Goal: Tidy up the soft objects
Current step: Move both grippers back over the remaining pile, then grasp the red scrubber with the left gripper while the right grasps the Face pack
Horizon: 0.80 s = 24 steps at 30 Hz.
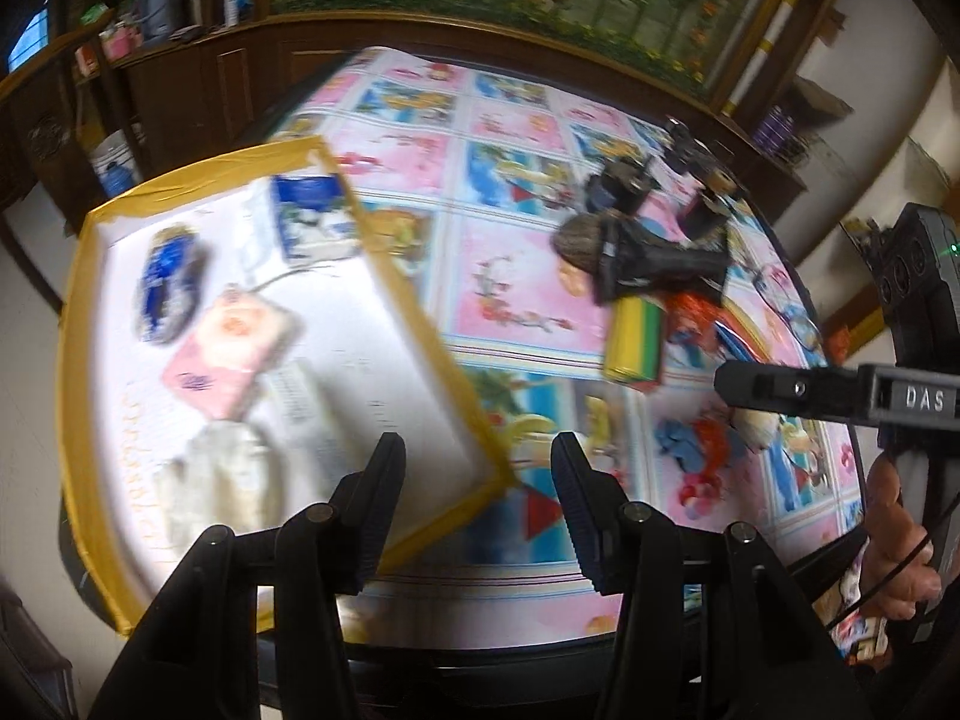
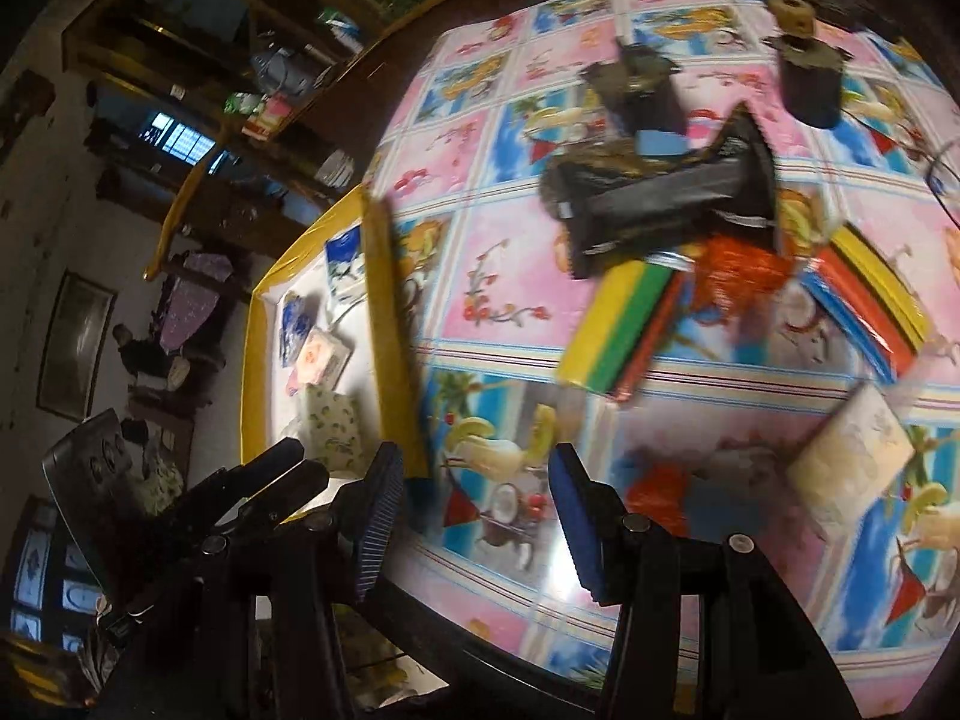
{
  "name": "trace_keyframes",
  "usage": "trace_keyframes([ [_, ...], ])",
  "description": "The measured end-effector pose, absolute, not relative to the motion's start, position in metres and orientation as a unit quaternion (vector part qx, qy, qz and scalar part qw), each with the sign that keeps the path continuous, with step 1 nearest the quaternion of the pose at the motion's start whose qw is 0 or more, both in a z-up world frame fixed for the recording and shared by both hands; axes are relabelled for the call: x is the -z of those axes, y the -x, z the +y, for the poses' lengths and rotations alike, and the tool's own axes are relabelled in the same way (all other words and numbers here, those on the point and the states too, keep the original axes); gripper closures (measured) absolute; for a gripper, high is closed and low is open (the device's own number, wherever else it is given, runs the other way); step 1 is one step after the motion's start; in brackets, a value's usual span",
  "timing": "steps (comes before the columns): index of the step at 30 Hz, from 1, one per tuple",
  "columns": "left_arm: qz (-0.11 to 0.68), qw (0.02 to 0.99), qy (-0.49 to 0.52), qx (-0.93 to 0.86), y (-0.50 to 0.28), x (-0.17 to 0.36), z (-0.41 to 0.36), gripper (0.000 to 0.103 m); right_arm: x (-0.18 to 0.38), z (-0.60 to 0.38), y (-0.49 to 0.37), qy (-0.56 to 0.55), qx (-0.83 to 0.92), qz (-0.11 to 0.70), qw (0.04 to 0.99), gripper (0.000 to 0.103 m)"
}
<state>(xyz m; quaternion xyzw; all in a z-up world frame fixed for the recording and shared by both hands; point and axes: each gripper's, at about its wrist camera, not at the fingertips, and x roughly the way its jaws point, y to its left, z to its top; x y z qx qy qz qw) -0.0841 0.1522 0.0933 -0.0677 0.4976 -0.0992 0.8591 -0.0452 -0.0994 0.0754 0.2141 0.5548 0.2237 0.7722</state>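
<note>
A white tray with a yellow rim sits at the table's left and holds several soft packets: a blue one, a pink one, a pale one and a blue-white one. The tray also shows in the right wrist view. My left gripper is open and empty over the tray's near corner. My right gripper is open and empty above the tablecloth; it also shows in the left wrist view. A yellow-green sponge, a striped sponge pack, a black packet and a pale packet lie on the cloth.
The round table wears a pink and blue patterned cloth. Dark small objects stand at the far side. A red and blue soft item lies near the right edge. Wooden cabinets stand behind the table.
</note>
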Motion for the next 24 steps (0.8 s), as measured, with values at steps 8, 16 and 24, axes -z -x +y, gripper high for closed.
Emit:
trace_keyframes([
  [8, 0.519, 0.831, 0.009, 0.199, 0.081, -0.08, 0.058, 0.044, -0.068, -0.186, 0.064, -0.27, -0.158, 0.554, 0.772, 0.049],
  [16, 0.537, 0.809, -0.041, 0.237, 0.071, -0.054, -0.006, 0.042, -0.064, -0.244, 0.084, -0.286, -0.123, 0.547, 0.777, 0.049],
  [24, 0.554, 0.799, -0.064, 0.224, 0.055, -0.027, -0.035, 0.045, -0.055, -0.274, 0.091, -0.3, -0.103, 0.552, 0.771, 0.049],
])
